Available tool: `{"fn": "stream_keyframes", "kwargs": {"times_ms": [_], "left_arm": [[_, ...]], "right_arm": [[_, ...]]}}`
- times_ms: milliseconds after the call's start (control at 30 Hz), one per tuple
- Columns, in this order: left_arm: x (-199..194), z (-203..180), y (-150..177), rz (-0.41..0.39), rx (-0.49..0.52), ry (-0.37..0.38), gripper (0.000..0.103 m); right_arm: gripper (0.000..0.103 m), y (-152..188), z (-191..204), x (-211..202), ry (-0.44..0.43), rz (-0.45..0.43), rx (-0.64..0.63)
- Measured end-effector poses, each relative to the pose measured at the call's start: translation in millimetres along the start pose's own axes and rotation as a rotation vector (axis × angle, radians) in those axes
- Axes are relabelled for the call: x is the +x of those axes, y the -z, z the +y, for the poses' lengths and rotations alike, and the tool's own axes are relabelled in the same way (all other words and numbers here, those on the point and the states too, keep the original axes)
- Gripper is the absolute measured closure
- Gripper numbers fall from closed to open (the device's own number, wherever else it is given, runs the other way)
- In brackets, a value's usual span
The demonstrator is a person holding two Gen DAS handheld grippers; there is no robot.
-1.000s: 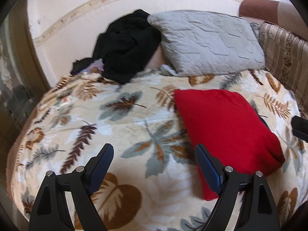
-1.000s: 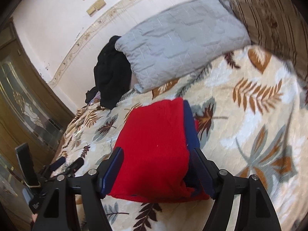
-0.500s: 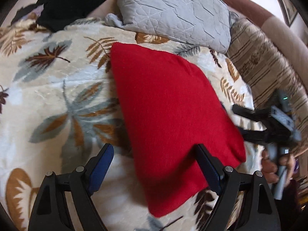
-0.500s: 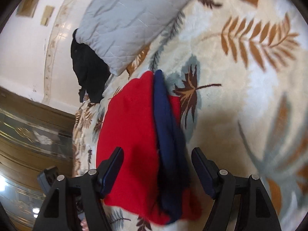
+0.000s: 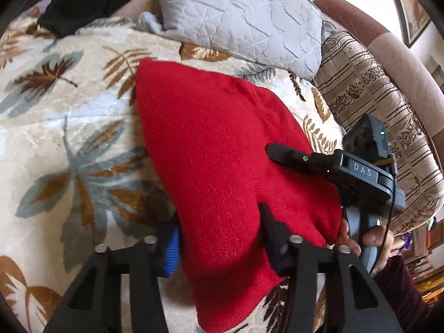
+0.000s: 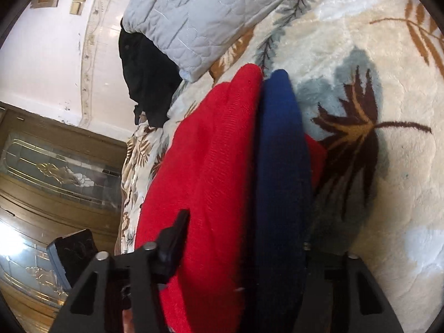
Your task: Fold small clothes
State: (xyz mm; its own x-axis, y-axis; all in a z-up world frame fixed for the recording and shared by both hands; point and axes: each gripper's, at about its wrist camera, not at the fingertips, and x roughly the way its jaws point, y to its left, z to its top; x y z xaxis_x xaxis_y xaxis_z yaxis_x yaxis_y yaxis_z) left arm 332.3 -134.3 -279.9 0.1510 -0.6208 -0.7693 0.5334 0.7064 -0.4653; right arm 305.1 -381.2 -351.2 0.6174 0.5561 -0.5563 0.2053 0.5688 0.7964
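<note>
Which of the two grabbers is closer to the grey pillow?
Hard to call; the right gripper seems slightly closer. Both sit at the near end of the red garment, jaws closing around it, while the grey pillow lies beyond its far end.

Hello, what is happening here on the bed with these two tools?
A person holds a two-finger gripper in each hand over a folded red knitted garment on a leaf-patterned blanket. The left gripper is closing on the near edge of the red garment. The right gripper is closing on another edge, where a dark blue layer shows. A grey quilted pillow lies behind.
</note>
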Motion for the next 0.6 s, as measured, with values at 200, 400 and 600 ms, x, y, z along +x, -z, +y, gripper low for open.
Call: {"fn": "stream_keyframes", "kwargs": {"times_ms": [200,400,600], "left_arm": [[-24,-13,5,-0.058,0.068,-0.053,0.059],[-65,-33,26,-0.127,0.138,-0.107,0.059],[-80,-44,61,-0.134,0.164,-0.216,0.059]], "right_arm": [[0.056,11,36,-12,0.040,-0.085,-0.089],[0.056,34,58,-37,-0.004,-0.128,-0.138],[0.056,69,77,-42,-0.032,-0.119,-0.194]]}}
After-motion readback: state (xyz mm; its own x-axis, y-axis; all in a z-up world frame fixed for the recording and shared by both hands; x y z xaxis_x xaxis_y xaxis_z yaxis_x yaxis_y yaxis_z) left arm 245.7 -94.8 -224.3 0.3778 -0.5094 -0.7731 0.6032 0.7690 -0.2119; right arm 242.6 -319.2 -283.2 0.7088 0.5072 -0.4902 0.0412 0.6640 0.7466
